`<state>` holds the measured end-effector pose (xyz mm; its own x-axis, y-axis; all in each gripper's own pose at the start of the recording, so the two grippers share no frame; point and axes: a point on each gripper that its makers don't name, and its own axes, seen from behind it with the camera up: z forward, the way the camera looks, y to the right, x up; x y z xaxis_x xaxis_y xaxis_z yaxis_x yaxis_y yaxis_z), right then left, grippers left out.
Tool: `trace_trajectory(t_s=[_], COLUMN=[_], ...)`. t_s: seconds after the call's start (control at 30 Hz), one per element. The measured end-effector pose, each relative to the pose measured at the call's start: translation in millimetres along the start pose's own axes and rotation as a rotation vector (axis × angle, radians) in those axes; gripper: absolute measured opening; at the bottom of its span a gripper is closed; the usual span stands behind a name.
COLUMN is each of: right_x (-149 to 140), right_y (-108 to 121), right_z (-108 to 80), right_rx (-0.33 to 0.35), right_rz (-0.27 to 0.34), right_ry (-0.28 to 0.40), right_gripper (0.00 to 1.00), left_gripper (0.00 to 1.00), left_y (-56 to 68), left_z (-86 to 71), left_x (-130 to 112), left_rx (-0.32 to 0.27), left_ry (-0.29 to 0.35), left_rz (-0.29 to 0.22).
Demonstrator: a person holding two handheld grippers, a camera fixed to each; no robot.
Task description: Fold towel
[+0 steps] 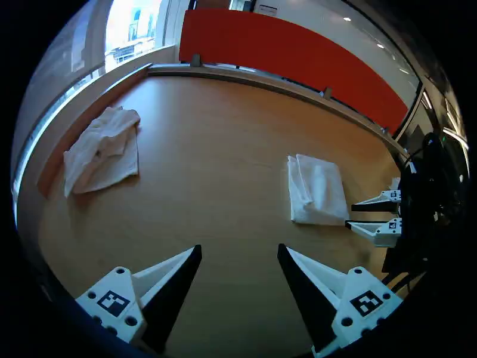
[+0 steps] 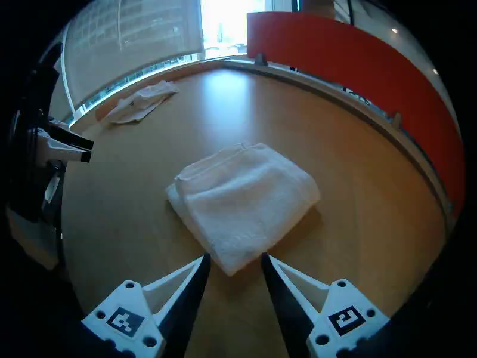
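- Two towels lie on the wooden tabletop [image 1: 220, 149]. The folded towel [image 2: 244, 203] is a neat white rectangle near the middle. The crumpled towel [image 1: 101, 149] is a loose heap by the window-side edge. They are well apart.
- Two tools are in sight, both released.
- The left tool [image 1: 238, 247] has its fingers spread wide over bare wood and holds nothing.
- The right tool [image 2: 235, 256] also has its fingers parted. The folded towel's near corner reaches into the gap between their tips (neither finger presses on it; whether one brushes the cloth I cannot tell).
- In the left gripper view, the right tool sits just beside the folded towel's far side, with a dark shape behind it that is too dim to make out.
- A red panel [image 1: 286, 53] stands behind the tabletop's far edge on a pale raised rim [image 1: 268, 80], and a bright window [image 2: 220, 24] runs along the adjoining side.
- Nothing stands between the two towels. Bare wood stretches around the folded one on every side, while the crumpled one lies close to the rim.
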<state>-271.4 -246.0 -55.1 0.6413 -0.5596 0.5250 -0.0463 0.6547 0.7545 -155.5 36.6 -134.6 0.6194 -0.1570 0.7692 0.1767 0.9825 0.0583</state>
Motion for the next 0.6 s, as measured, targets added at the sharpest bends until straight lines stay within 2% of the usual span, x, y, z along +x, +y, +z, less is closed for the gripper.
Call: trace_trajectory(t_s=[0.33,0.6], right_x=[-14,-16], right_y=[-2,-4], right_z=[7.5,9.0], right_rx=[-0.026,-0.026], right_rz=[0.008,0.038], right_ry=[-0.016,-0.008], right_gripper=[0.57,0.37], left_gripper=[0.94,0.94], left_y=[1.2,0.8], left_z=[-0.7,0.1], left_x=[-3,-4], left_rx=[-0.001,-0.001], left_ry=[-0.002,-0.002], left_rz=[-0.003,-0.004])
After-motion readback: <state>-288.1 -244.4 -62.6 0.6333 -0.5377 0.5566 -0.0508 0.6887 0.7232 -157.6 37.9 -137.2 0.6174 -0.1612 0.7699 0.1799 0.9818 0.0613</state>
